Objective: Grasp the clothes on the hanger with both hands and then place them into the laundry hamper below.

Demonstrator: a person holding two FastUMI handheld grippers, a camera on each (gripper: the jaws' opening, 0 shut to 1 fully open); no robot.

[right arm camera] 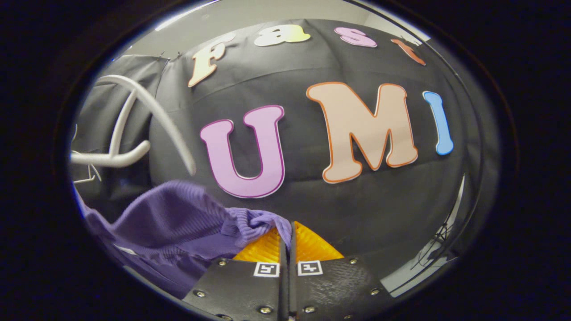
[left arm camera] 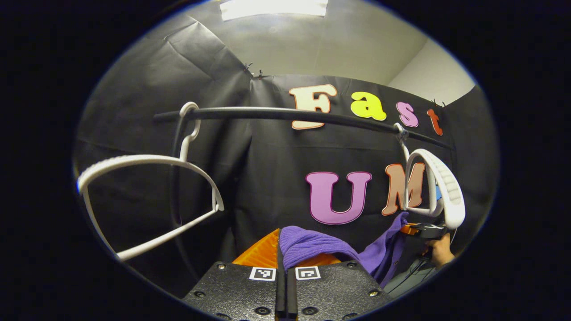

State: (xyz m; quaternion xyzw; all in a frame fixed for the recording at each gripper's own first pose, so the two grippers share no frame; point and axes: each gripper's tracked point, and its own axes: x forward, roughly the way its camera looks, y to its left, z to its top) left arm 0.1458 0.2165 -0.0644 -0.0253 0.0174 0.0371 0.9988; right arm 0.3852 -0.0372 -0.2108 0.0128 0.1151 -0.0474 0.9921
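A purple knitted garment [left arm camera: 312, 247] is bunched over my left gripper [left arm camera: 280, 249], whose fingers are shut on its fabric. It stretches right to the other gripper [left arm camera: 421, 229], held by a hand [left arm camera: 441, 252]. In the right gripper view the same purple garment [right arm camera: 178, 223] drapes to the left, and my right gripper [right arm camera: 287, 236] is shut on a fold of it. Two bare white hangers hang from a black rail [left arm camera: 312, 117]: one hanger [left arm camera: 147, 196] at the left, a second hanger [left arm camera: 439, 187] at the right. A blurred white hanger [right arm camera: 134, 129] is at the upper left in the right gripper view.
The black cloth wall [left arm camera: 267, 178] stands close behind the rail. A pale ceiling with a light panel [left arm camera: 274, 6] is above. A strip of light wall [right arm camera: 428, 263] and a cable show at the lower right of the right gripper view.
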